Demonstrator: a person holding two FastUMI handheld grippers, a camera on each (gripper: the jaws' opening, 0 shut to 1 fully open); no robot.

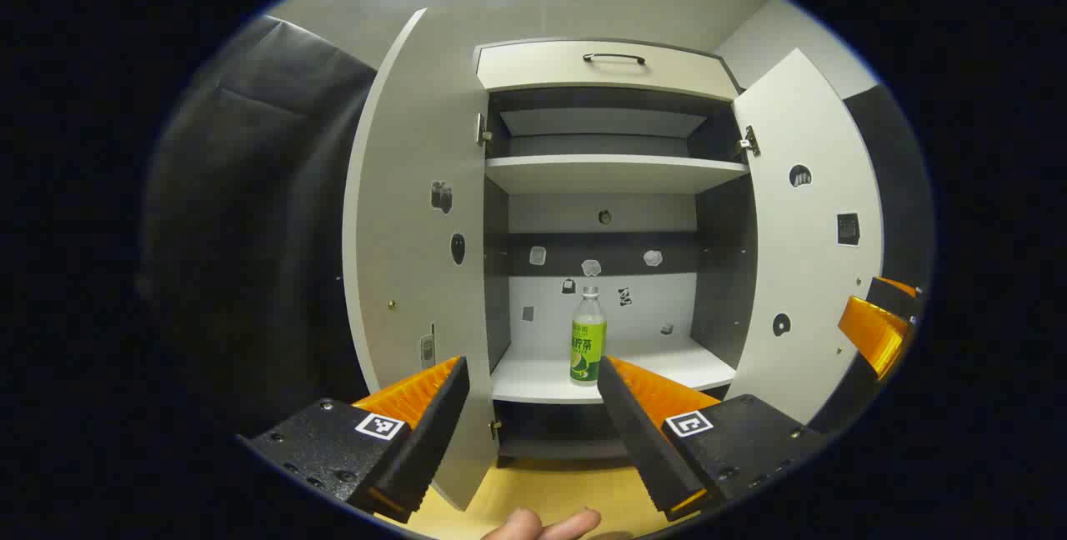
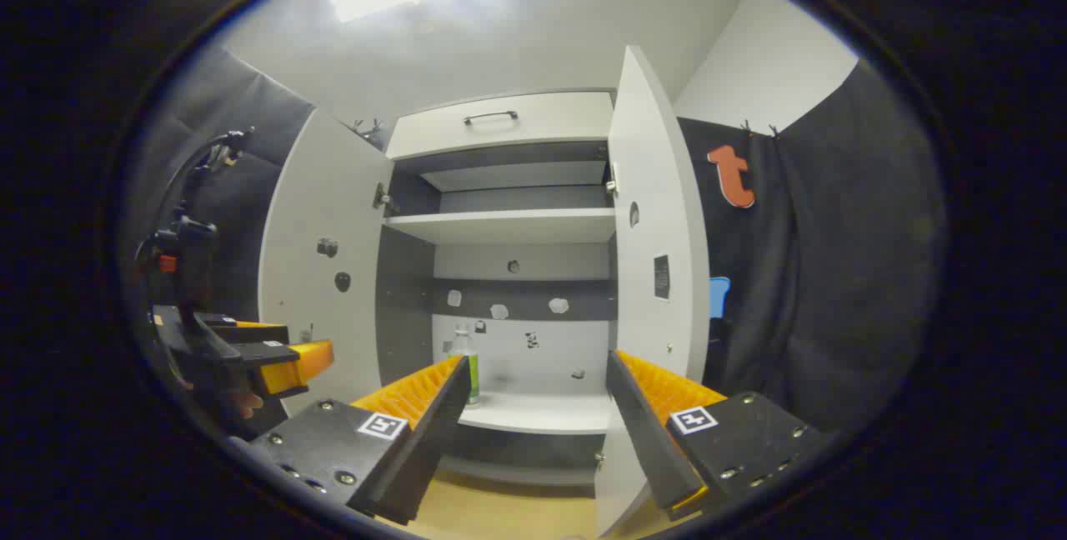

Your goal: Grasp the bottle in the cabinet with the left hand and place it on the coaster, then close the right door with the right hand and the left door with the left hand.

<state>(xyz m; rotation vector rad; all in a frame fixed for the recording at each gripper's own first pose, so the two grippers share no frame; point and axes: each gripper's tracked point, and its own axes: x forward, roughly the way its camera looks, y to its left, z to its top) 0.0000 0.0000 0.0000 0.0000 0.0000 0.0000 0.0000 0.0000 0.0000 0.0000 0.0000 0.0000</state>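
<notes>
Standing upright on the cabinet's lower shelf (image 1: 667, 365), the bottle (image 1: 588, 336) waits ahead of the gaping, empty left tongs (image 1: 533, 407), right tongs (image 2: 538, 411) equally spread; an off-centre approach might topple it.

The bottle (image 1: 588, 335) sits upright on the cabinet's lower shelf (image 1: 667, 369), with the left door (image 1: 413, 215) and right door (image 1: 809, 240) swung open either side.
</notes>
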